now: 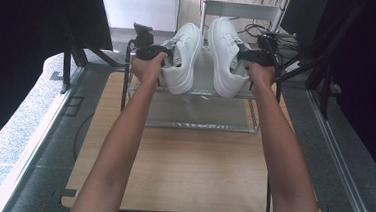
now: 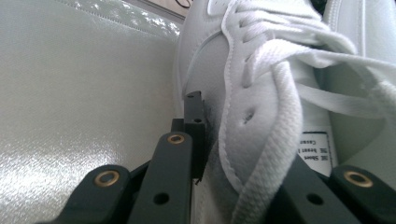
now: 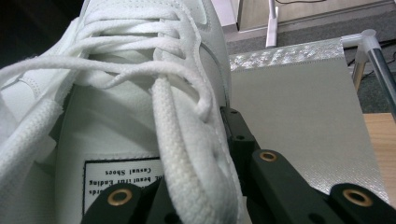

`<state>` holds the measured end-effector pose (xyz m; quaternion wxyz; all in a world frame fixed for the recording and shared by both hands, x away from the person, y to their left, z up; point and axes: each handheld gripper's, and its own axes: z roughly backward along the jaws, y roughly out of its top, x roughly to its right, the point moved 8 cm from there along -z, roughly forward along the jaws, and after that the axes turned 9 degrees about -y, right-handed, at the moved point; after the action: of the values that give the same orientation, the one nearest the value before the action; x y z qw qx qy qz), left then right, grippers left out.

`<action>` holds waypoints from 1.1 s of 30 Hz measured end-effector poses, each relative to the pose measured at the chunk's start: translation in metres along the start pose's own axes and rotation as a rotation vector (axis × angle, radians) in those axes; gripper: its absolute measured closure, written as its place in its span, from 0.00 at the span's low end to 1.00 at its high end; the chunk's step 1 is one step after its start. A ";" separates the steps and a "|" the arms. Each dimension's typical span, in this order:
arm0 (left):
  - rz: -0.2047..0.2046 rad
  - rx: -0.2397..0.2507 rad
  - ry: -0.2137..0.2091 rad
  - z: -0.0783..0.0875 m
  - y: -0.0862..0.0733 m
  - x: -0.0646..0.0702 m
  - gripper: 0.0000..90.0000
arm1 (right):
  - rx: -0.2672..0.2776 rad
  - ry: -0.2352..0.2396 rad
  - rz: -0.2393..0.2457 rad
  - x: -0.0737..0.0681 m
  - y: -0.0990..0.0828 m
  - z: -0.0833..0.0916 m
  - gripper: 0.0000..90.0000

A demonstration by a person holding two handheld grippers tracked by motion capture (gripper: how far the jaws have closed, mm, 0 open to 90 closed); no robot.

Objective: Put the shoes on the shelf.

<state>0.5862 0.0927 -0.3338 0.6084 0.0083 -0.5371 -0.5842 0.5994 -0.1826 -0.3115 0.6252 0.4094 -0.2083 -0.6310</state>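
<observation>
The person is carrying a pair of white sneakers, one in each gripper, over the top tier of a shoe rack [image 1: 202, 93]. The step in hand looks like placing the pair on, or taking it off, that silver fabric shelf; I cannot tell which.

The left gripper [image 1: 162, 55] is grasping the left sneaker [image 1: 182, 58] by its side wall near the collar. In the left gripper view one black jaw is pressing the outside of the upper [image 2: 243, 93], while the other is sitting inside the opening by the tongue label [image 2: 314, 148]. The laces [image 2: 280, 107] are running up directly ahead of the jaws, and the shelf fabric [image 2: 84, 93] is lying off to the outer jaw's side.

The right gripper [image 1: 244, 57] is clamping the right sneaker [image 1: 224, 58] the same way. In the right gripper view its outer jaw is lying against the quarter, the sneaker [image 3: 140, 121] is rising ahead of the jaws, and the printed label [image 3: 123, 175] is sitting just beside the inner jaw. The shelf [image 3: 299, 116] is spreading out beyond the outer jaw.

If they are being set down, the next move calls for lowering both soles flat onto the fabric, toes pointing away, before the jaws are released; the pair should stay parallel and apart.

Count: two sneakers, two grippers, one rack with two fabric tiers in sight, one wooden table [image 1: 186, 171].
</observation>
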 end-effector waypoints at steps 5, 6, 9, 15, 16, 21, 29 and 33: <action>-0.003 0.004 0.000 -0.005 0.003 0.001 0.91 | -0.015 -0.011 -0.034 0.000 0.001 -0.008 0.96; -0.005 0.003 -0.001 -0.005 0.003 0.002 0.91 | -0.021 -0.021 -0.036 0.000 0.001 -0.010 0.95; -0.009 -0.004 -0.008 -0.009 0.004 0.007 0.91 | -0.028 -0.037 -0.026 -0.002 0.003 -0.013 0.95; -0.010 -0.023 0.027 -0.019 0.002 0.006 0.88 | -0.028 -0.054 -0.055 -0.005 0.003 -0.022 0.92; -0.010 -0.019 0.028 -0.021 0.001 0.006 0.87 | -0.033 -0.060 -0.056 -0.005 0.002 -0.023 0.91; -0.048 -0.023 0.025 -0.032 -0.001 0.016 0.79 | -0.037 -0.099 -0.026 -0.004 -0.002 -0.034 0.86; -0.029 -0.028 -0.040 -0.031 0.000 0.021 0.60 | 0.004 -0.016 -0.055 -0.010 0.003 -0.026 0.61; -0.016 0.012 -0.100 -0.021 0.004 0.030 0.53 | 0.049 0.012 -0.026 -0.016 0.009 -0.012 0.55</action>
<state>0.5951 0.0595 -0.3205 0.5763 -0.0130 -0.5701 -0.5854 0.6123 -0.1659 -0.3076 0.6081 0.4311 -0.2143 -0.6312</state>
